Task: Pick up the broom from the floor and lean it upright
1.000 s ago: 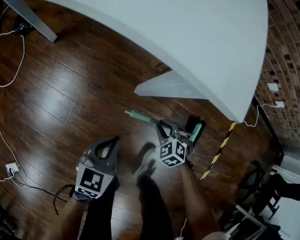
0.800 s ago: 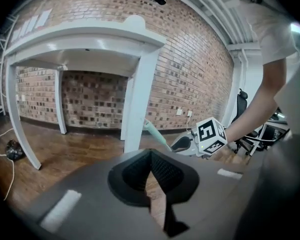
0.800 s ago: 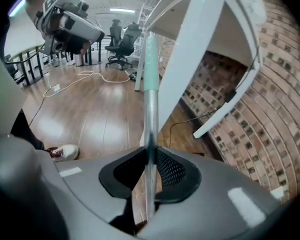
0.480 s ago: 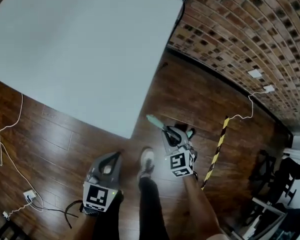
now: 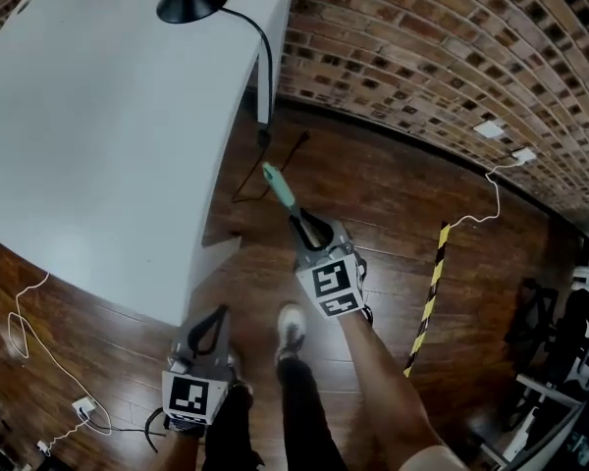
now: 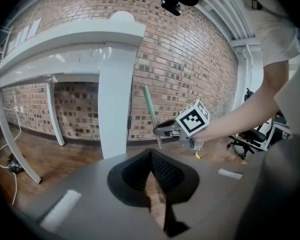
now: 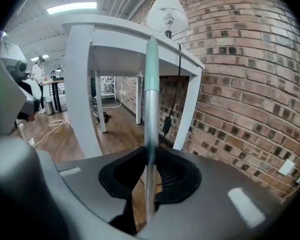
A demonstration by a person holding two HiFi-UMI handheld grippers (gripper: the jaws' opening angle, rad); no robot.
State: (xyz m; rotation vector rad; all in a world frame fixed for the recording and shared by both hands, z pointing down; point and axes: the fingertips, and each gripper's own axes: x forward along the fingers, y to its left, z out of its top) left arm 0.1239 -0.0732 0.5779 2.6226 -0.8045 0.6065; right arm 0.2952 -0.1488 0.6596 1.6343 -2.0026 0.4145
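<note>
Large white table [image 5: 88, 126] at far left. The left gripper [image 5: 218, 313] hangs low near its corner, fingers pressed together, nothing between them. Next along, the right gripper [image 5: 304, 229] has its fingers pinching the broom [image 5: 278, 189], a silver metal shaft with a pale green grip. Shaft stands close to upright, green end up, toward the red brick wall [image 5: 422, 47]. Broom head is out of view, so its clearance from the dark wood floor [image 5: 393, 204] is unknown. Pick-up looks done; leaning it is not yet done.
</note>
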